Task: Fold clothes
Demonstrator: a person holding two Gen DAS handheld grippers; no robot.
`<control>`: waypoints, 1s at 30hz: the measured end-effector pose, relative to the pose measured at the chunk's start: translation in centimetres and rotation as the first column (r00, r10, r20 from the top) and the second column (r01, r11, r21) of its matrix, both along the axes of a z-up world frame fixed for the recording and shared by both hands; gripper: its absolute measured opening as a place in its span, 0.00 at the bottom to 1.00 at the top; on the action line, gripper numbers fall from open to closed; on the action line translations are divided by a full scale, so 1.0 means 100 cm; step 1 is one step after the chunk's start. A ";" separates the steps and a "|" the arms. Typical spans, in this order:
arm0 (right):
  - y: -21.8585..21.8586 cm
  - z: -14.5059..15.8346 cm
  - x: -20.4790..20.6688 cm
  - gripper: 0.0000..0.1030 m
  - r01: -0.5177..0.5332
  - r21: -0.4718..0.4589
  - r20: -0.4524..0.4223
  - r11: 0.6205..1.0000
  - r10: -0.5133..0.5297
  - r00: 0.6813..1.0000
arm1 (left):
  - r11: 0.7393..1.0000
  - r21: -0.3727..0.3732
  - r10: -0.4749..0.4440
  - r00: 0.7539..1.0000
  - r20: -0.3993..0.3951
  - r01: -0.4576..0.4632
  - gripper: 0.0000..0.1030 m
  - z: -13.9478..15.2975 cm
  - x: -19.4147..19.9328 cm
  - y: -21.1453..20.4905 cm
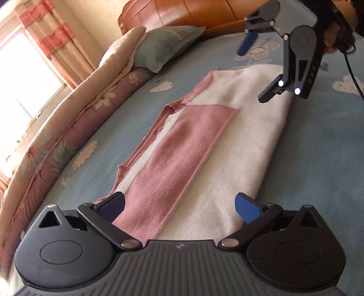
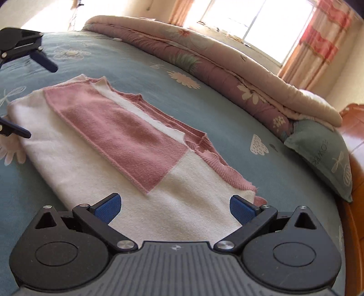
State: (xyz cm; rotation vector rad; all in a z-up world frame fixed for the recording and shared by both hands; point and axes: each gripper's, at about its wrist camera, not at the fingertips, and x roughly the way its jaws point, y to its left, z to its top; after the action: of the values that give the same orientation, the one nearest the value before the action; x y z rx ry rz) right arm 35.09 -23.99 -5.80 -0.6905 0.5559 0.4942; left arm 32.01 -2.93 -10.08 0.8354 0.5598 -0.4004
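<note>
A white and pink knit sweater (image 1: 227,159) lies folded into a long strip on the blue flowered bedsheet (image 1: 318,170). A pink sleeve panel rests along its top. My left gripper (image 1: 179,205) is open just above one short end of the strip, with nothing between its blue pads. At the opposite end, my right gripper (image 1: 252,72) hovers open over the white part. The right wrist view shows the sweater (image 2: 118,129) stretching away from the open right gripper (image 2: 175,205), with the open left gripper (image 2: 34,98) at the far end.
A rolled floral quilt (image 2: 227,68) runs along the far side of the bed. A grey-green pillow (image 2: 323,154) leans against the wooden headboard (image 1: 193,13). A window with striped curtains (image 2: 250,18) lies beyond. A hand (image 1: 334,41) holds the right gripper.
</note>
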 end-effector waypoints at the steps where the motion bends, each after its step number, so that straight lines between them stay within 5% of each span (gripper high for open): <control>1: 0.008 -0.004 -0.012 1.00 -0.045 -0.047 0.024 0.998 0.046 0.999 | 0.998 0.053 -0.031 0.999 0.015 0.030 0.99 -0.007 -0.009 -0.008; 3: 0.022 -0.013 -0.028 1.00 -0.098 -0.124 0.045 0.987 0.105 0.993 | 0.983 0.160 -0.096 0.995 0.041 0.088 0.99 -0.021 -0.028 -0.024; 7: 0.049 -0.034 -0.036 1.00 -0.126 -0.231 0.055 0.965 0.142 0.988 | 0.976 0.203 -0.101 0.992 0.071 0.085 0.99 -0.026 -0.019 -0.044; 14: 0.074 -0.042 -0.016 1.00 -0.114 -0.231 0.081 0.966 0.136 0.987 | 0.963 0.257 -0.118 0.987 0.108 0.087 1.00 -0.033 0.001 -0.067; 25: -0.003 -0.046 -0.013 1.00 0.041 -0.289 0.120 0.956 -0.006 0.993 | 0.943 0.322 0.054 0.993 0.108 -0.087 1.00 -0.037 0.004 0.006; 30: -0.007 -0.048 -0.009 1.00 0.087 -0.281 0.130 0.956 -0.052 0.990 | 0.938 0.329 0.063 0.988 0.138 -0.106 0.99 -0.041 0.007 -0.004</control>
State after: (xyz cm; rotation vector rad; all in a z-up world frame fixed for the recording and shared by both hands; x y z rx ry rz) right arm 34.21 -24.65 -10.63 -0.9672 0.5398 0.3046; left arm 32.68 -3.32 -14.14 1.1522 0.5522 -0.1714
